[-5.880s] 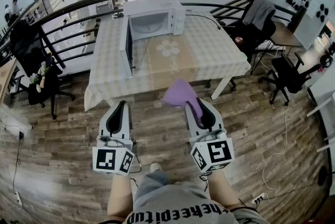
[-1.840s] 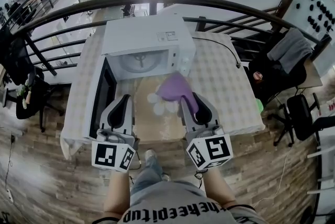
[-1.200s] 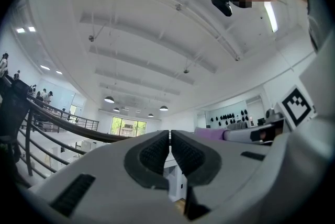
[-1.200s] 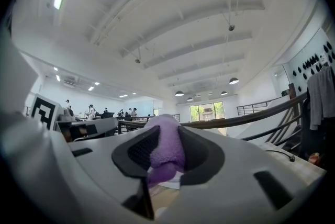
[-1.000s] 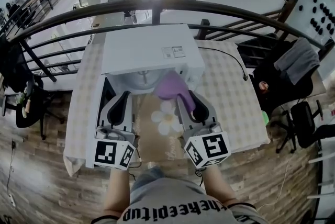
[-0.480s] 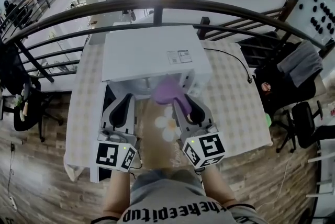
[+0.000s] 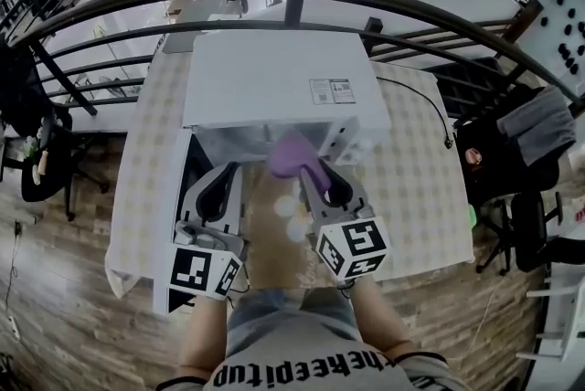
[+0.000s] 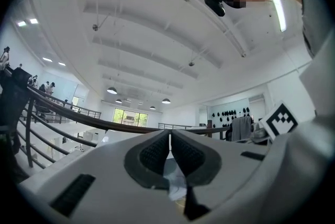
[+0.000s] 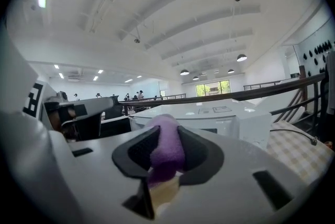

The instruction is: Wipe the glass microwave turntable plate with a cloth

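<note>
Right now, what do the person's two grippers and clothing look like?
Both the left gripper and right gripper are pale grey moulded shells with black, ribbed pads. Each carries a white cube with black square markers at its rear. The person wears a grey top with black lettering; no sleeves reach the forearms.

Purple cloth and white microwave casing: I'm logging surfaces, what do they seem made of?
Purple cloth: soft matte fabric, perhaps microfibre; it bunches between the right hand-held gripper's jaws. White microwave casing: smooth, flat, faintly glossy, likely painted metal, possibly plastic.
</note>
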Motion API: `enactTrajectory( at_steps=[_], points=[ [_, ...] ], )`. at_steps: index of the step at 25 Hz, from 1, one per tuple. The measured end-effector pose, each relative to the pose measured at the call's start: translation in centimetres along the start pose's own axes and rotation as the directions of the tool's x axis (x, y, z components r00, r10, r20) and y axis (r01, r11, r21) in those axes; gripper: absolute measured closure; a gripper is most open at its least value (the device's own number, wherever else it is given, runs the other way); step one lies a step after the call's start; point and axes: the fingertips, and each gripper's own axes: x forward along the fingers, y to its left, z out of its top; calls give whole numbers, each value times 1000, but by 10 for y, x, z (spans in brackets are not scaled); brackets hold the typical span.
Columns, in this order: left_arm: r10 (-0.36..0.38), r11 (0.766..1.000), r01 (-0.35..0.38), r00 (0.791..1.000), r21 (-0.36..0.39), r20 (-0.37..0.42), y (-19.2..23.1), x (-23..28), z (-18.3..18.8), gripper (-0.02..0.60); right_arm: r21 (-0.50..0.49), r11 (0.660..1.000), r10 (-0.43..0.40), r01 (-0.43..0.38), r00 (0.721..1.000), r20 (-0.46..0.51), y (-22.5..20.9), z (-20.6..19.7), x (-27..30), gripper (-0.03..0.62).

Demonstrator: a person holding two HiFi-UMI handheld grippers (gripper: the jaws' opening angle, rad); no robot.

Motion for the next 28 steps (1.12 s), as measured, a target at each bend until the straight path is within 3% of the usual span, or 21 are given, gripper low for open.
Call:
enactTrajectory(
  at_steps=[10, 28],
  points=[
    [63, 998, -63, 998, 6, 7, 5, 3, -19, 566, 33, 999, 38, -35, 995, -96, -14, -36, 37, 488],
    [75, 997, -75, 997, 2, -36, 22, 5, -62, 566, 37, 998, -51, 59, 981, -189, -34, -92, 103, 488]
  ],
)
